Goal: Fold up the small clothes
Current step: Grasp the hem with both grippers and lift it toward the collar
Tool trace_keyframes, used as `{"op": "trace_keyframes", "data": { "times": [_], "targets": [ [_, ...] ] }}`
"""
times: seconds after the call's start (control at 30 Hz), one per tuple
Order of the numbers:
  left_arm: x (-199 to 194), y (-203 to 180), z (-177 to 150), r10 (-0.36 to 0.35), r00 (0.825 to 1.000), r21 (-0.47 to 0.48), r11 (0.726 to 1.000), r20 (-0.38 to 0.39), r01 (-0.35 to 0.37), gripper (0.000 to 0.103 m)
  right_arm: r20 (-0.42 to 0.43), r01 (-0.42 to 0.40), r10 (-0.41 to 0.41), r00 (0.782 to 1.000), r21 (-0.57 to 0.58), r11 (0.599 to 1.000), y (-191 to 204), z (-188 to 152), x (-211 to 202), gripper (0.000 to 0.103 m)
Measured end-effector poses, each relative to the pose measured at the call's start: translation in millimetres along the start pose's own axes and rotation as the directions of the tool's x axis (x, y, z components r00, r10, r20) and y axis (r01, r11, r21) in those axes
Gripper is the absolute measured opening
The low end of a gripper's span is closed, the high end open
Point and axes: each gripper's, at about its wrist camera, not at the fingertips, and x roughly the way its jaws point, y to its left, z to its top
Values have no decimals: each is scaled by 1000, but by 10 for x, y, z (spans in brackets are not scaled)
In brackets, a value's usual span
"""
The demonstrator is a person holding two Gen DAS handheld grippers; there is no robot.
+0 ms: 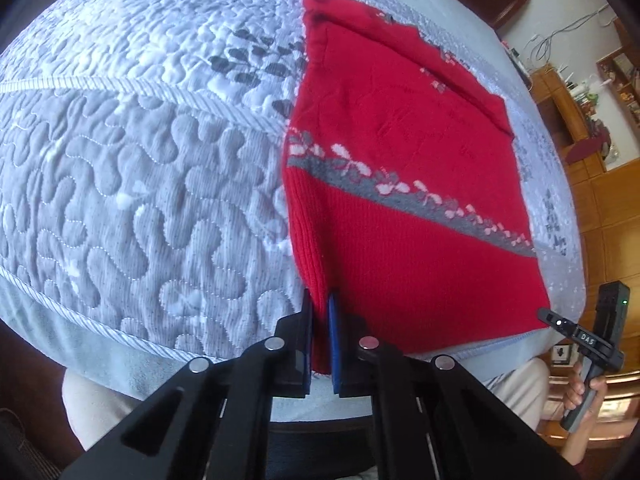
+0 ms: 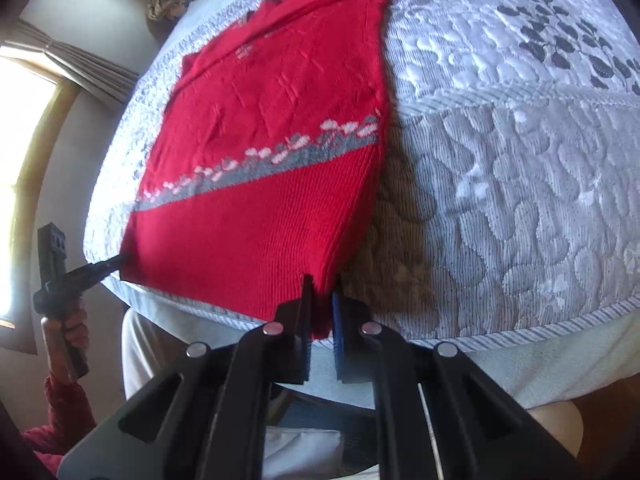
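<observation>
A small red knitted sweater [image 1: 404, 184] with a grey and white flower band lies flat on the quilted bed, its sleeves folded in. My left gripper [image 1: 320, 300] is shut on its near left hem corner. My right gripper [image 2: 321, 286] is shut on the near right hem corner of the sweater [image 2: 272, 152]. Each gripper shows in the other's view, the right gripper [image 1: 548, 314] at the sweater's far hem corner and the left gripper [image 2: 116, 260] likewise.
The grey and white quilted bedspread [image 1: 140, 184] covers the bed, and its near edge [image 2: 520, 324] runs just under both grippers. Wooden cabinets [image 1: 592, 168] stand to the right of the bed. A window with curtains [image 2: 36, 128] is on the left.
</observation>
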Motion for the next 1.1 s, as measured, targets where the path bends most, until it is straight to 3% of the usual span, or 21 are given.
{"op": "trace_keyframes", "data": {
  "times": [0.3, 0.67, 1.1],
  "targets": [
    [-435, -24, 199, -93, 989, -3, 996, 112, 94, 6, 81, -118, 117, 990, 2, 993, 64, 153, -358, 7],
    [-630, -187, 519, -145, 972, 4, 989, 188, 147, 6, 148, -175, 175, 974, -11, 985, 140, 491, -662, 6],
    [-782, -348, 1302, -180, 942, 15, 983, 284, 184, 6, 215, -150, 167, 962, -93, 984, 372, 1374, -968, 6]
  ]
}}
